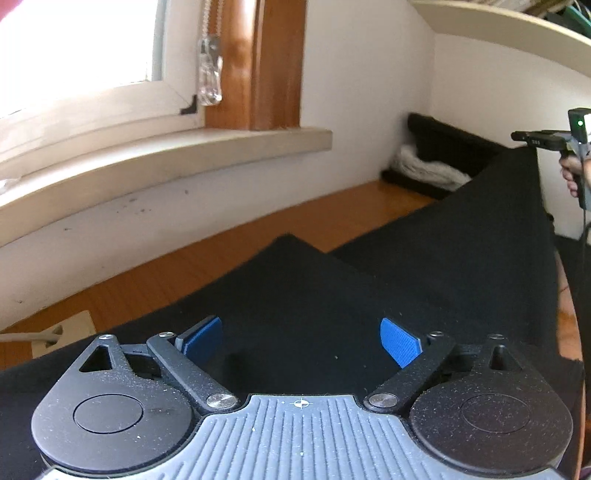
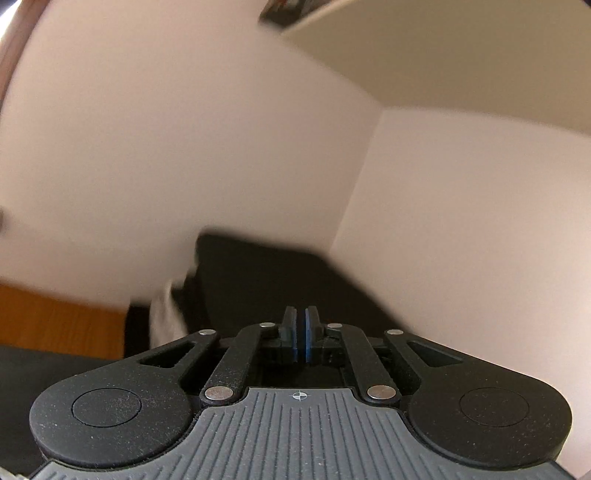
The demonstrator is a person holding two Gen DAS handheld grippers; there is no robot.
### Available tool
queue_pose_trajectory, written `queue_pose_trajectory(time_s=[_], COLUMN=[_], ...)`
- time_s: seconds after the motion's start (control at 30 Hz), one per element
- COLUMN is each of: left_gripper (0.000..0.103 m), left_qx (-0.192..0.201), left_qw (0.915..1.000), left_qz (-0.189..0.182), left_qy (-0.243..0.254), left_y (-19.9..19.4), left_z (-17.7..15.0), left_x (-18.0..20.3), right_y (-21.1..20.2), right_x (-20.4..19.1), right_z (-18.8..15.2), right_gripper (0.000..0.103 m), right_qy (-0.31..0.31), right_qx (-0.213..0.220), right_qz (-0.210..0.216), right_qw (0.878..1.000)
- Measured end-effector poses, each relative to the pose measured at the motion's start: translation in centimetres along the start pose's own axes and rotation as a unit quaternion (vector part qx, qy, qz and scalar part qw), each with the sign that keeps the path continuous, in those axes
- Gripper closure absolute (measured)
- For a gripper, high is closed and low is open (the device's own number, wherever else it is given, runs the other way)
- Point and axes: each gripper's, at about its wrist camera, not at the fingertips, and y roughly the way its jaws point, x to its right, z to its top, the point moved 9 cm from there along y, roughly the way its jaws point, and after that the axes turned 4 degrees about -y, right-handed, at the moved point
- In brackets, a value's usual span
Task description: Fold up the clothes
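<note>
A black garment (image 1: 369, 295) lies spread on the wooden table (image 1: 229, 258). My left gripper (image 1: 301, 341) is open just above it, blue pads (image 1: 400, 345) wide apart with cloth between and below them. My right gripper (image 1: 524, 137) shows at the far right of the left wrist view, held high by a hand, and lifts one corner of the garment so the cloth rises to it in a peak. In the right wrist view its jaws (image 2: 300, 334) are closed together, pointing at the wall; the pinched cloth is hidden there.
A black box (image 1: 443, 147) with white cloth (image 1: 424, 170) in it stands in the far corner; it also shows in the right wrist view (image 2: 258, 280). A window sill (image 1: 147, 162) runs along the left wall. A shelf (image 1: 517, 33) hangs above. A beige socket block (image 1: 55, 332) lies at the left.
</note>
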Motion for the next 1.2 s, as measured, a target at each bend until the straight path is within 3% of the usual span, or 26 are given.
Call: queue_pose_trajectory(time_s=[0.13, 0.2, 0.23, 0.33, 0.47, 0.63, 0.7, 0.9, 1.0, 1.2], left_gripper=[0.001, 0.001, 0.000, 0.000, 0.000, 0.000, 0.001, 0.011, 0.008, 0.007], left_qx=[-0.034, -0.039, -0.041, -0.045, -0.044, -0.011, 0.001, 0.016, 0.019, -0.006], left_qw=[0.9994, 0.9992, 0.9991, 0.9989, 0.9989, 0.9985, 0.9966, 0.9926, 0.9886, 0.9811], left_qz=[-0.003, -0.003, -0.005, -0.008, -0.007, 0.030, 0.043, 0.003, -0.017, -0.003], left_qy=[0.009, 0.012, 0.012, 0.010, 0.010, 0.044, 0.071, 0.120, 0.148, 0.193], left_y=[1.0, 1.2, 1.3, 1.6, 1.5, -0.1, -1.3, -5.5, -7.3, -6.4], left_z=[-0.8, -1.0, -1.0, -1.2, -1.2, -0.6, -0.4, -2.2, -3.3, -5.7], left_x=[0.3, 0.4, 0.4, 0.4, 0.4, 1.3, 2.6, 9.8, 13.3, 16.2], right_y=[-1.2, -2.0, -2.4, -3.9, -7.2, -11.8, -13.1, -17.5, -19.7, -21.7], right_x=[-0.3, -1.2, -1.8, -6.3, -14.4, -21.2, -22.6, -25.2, -25.8, -26.5], right_z=[-1.3, -1.1, -0.9, -1.2, -3.6, -5.9, -6.4, -7.4, -7.8, -7.5], right_gripper=[0.077, 0.062, 0.061, 0.061, 0.062, 0.062, 0.062, 0.061, 0.061, 0.061], right_qy=[0.019, 0.028, 0.032, 0.049, 0.054, 0.047, 0.039, 0.003, -0.006, -0.005], right_qx=[-0.003, 0.006, 0.011, -0.005, -0.032, -0.042, -0.044, -0.039, -0.031, -0.025], right_qz=[-0.014, 0.006, 0.019, 0.126, 0.245, 0.324, 0.335, 0.329, 0.327, 0.351], right_qw=[1.000, 1.000, 0.999, 0.991, 0.968, 0.944, 0.940, 0.943, 0.945, 0.936])
